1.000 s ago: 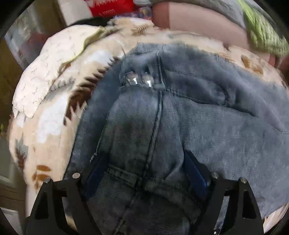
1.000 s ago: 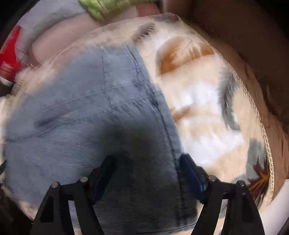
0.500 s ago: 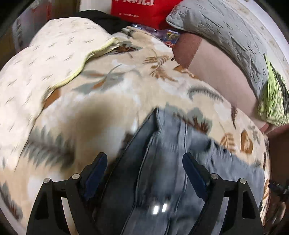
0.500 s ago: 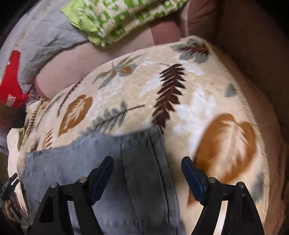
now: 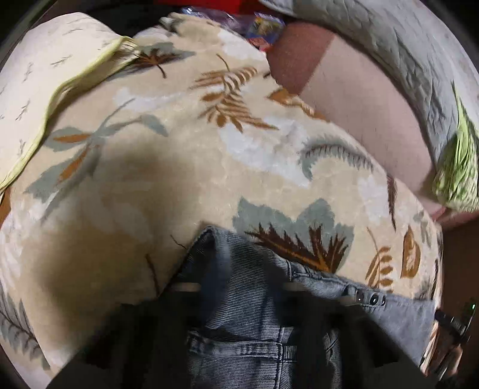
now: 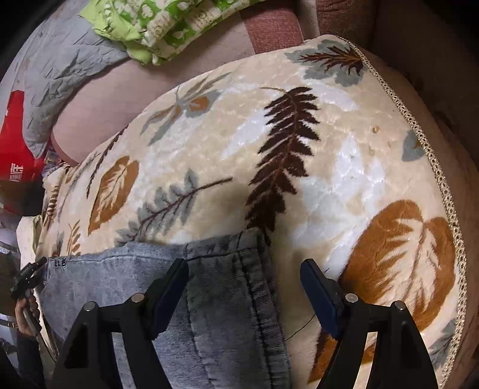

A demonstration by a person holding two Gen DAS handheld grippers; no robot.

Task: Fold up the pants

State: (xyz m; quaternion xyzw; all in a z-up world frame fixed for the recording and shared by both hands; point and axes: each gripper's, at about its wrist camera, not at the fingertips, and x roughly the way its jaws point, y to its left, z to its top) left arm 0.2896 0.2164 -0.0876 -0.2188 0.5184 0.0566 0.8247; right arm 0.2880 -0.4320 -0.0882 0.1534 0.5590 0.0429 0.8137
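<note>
Grey-blue denim pants (image 5: 245, 317) lie flat on a leaf-patterned blanket (image 5: 149, 185), their top edge with metal buttons (image 5: 371, 299) facing away from me. My left gripper (image 5: 242, 299) is a dark motion smear at the bottom of the left wrist view. Its jaws are closing with the pants' raised corner between them; the pads are too blurred to make out. In the right wrist view my right gripper (image 6: 244, 278) stands open over the other corner of the pants (image 6: 227, 305). One finger hangs above the denim, the other above the blanket (image 6: 329, 164).
A grey quilted pillow (image 5: 404, 59), a green patterned cloth (image 6: 167, 27) and a pink-brown cushion (image 5: 359, 98) lie behind the blanket. A red bag (image 6: 15, 149) sits far left. The blanket's braided edge (image 6: 443, 185) drops off at the right. A cream sheet (image 5: 45, 74) lies at the left.
Both grippers have travelled along the pants to the edge nearest the pillows. The left jaws, wide open before, have swung inward around the denim. The right jaws remain wide.
</note>
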